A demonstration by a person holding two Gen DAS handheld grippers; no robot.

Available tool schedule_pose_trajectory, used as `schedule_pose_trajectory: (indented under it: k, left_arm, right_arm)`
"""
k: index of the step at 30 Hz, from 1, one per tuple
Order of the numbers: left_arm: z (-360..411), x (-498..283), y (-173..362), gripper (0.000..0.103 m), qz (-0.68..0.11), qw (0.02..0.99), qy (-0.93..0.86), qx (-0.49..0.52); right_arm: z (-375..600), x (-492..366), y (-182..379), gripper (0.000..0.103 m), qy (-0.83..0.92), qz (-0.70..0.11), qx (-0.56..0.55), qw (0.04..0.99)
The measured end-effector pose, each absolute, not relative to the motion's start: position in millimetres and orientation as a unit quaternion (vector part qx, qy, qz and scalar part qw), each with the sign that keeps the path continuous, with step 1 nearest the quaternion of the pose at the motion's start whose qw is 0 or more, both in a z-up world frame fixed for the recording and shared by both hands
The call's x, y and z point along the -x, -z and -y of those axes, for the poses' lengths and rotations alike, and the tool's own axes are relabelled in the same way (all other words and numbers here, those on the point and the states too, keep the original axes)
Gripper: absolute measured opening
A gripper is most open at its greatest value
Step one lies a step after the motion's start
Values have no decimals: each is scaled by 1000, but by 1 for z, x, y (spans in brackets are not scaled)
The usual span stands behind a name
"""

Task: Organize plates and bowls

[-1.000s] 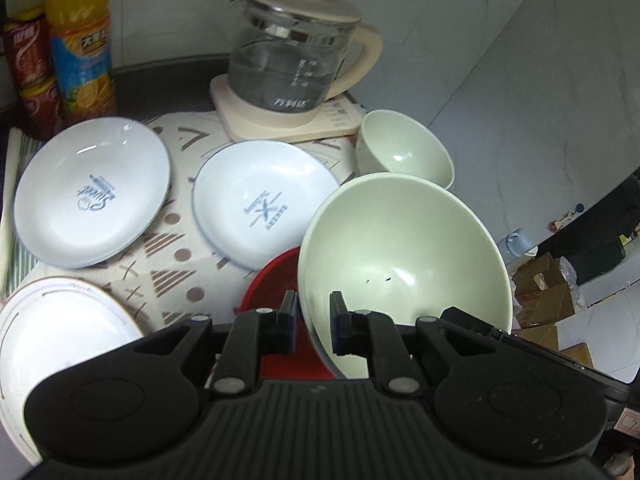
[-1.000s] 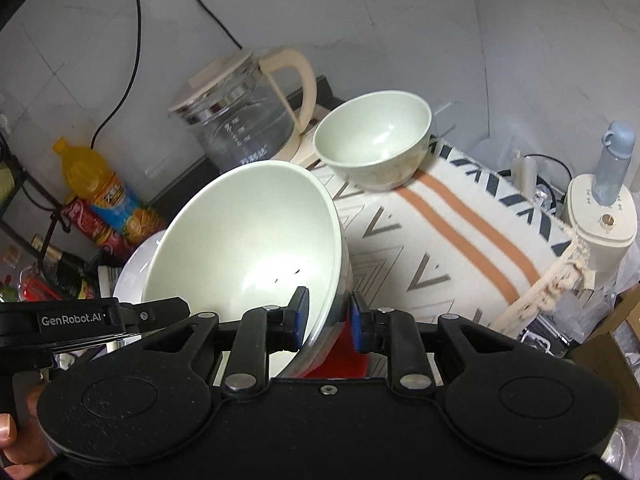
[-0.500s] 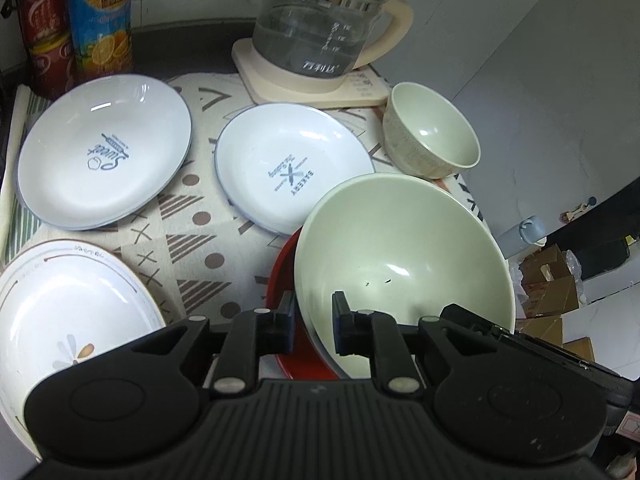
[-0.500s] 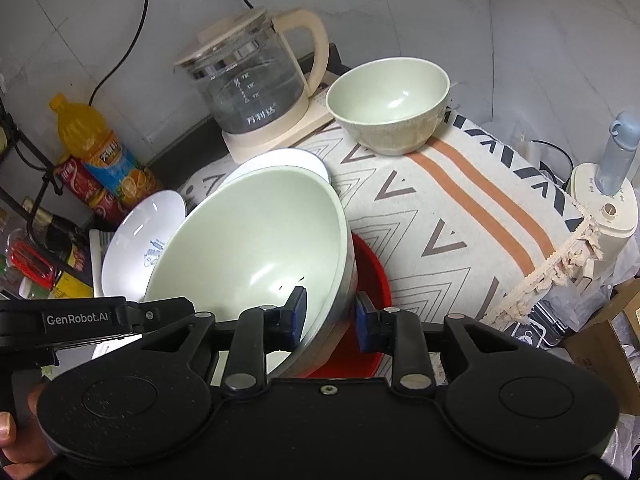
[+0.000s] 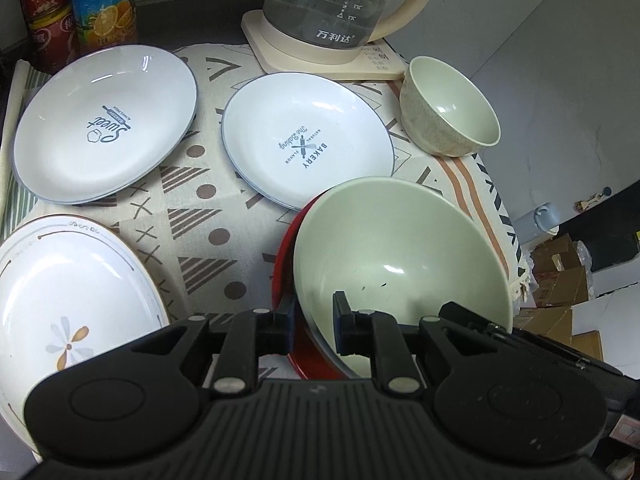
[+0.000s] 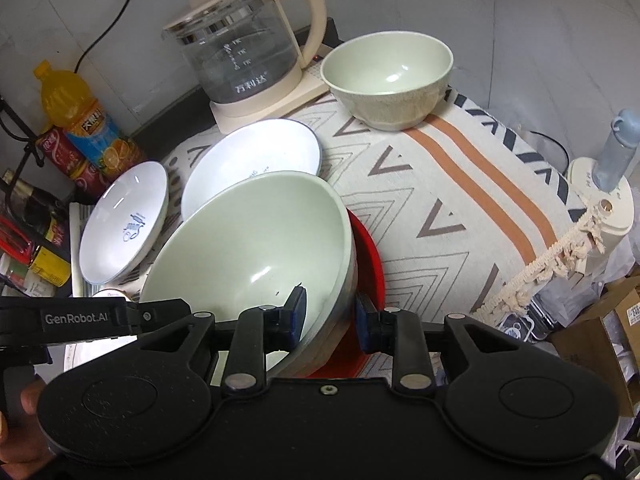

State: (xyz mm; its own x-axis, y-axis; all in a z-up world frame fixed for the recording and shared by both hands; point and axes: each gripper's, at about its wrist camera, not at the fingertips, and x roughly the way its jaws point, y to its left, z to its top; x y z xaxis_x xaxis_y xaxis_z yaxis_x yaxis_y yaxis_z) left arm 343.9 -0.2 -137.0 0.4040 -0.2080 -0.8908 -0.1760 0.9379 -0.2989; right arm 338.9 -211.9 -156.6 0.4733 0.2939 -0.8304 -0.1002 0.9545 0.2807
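The large pale green bowl (image 5: 400, 264) sits tilted over the glossy red plate (image 5: 282, 276) near the front right of the patterned cloth (image 5: 208, 208), its rim leaning toward the round white plate printed "BAKERY" (image 5: 308, 136), whose near edge the red plate touches or overlaps. On the bowl's far right the cloth lies bare, with orange and dark stripes running to the fringed edge (image 6: 560, 248) where the surface drops off.

The left gripper (image 5: 313, 322) straddles the bowl's near left rim, one finger outside and one inside; whether the pads press the wall cannot be told. The right gripper (image 6: 331, 318) straddles the opposite rim the same way, with small gaps showing between pads and wall, so its hold is unclear too.

Further out, the small pale green bowl (image 6: 388, 80) stands upright just beside the glass kettle on its cream base (image 6: 248, 60). The white plate printed "Sweet" (image 5: 104, 124) lies left of the BAKERY plate, apart from it, and the white plate with a flower motif (image 5: 68, 304) is at the near left corner. The orange juice bottle (image 6: 80, 120) stands at the back left.
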Motion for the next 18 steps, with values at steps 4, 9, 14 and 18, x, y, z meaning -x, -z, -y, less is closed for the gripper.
schedule_pose_trajectory:
  k: [4,9,14,18]
  left_arm:
    - [1,-346,134,23,-552,816,16,173]
    - [2,-346,128,37,-552,816,14,170]
    - [3,-346,113,49,-537,828,22,159]
    - [-1,-345,104,53,-529,833,20,160]
  right_arm:
    - [212,-338,161,29,-114,-505,-98,850]
    - [212,-339,159,30,-113,-508,-102,848]
    - [211,-337,156,38,-110,-505,-111,849]
    - [210,-337,148,46,-108,-497,-110,854]
